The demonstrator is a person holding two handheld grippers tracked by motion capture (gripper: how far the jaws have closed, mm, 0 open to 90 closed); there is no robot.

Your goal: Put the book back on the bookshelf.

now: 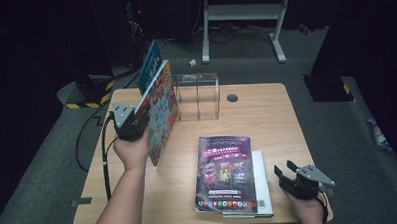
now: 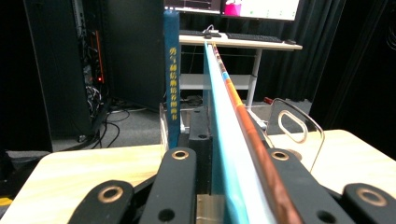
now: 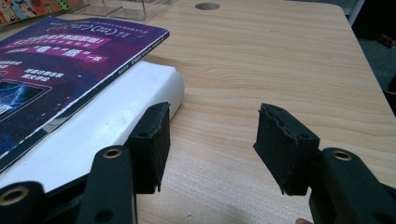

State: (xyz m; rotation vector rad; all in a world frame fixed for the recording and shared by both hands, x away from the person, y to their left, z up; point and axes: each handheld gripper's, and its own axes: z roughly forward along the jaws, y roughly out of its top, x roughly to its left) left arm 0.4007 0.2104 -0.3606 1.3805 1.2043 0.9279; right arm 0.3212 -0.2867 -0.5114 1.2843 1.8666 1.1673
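My left gripper [image 1: 140, 114] is shut on the near edge of a thin, colourful book [image 1: 161, 106] and holds it upright over the table's left side. In the left gripper view the book [image 2: 233, 116] runs edge-on between the jaws of the left gripper [image 2: 229, 161]. A blue book [image 1: 150, 63] stands just behind it, its spine [image 2: 172, 79] printed with yellow characters. My right gripper [image 1: 285, 168] hovers open at the front right, and in its own view the right gripper [image 3: 210, 144] has nothing between its jaws. Beside it, a purple magazine [image 1: 226, 173] lies on a white book [image 1: 263, 182].
A clear acrylic book holder [image 1: 198, 97] with dividers stands at the back centre of the wooden table [image 1: 267, 119]. A round cable hole [image 1: 232, 97] sits to its right. A metal stand [image 1: 243, 13] is on the floor beyond the table.
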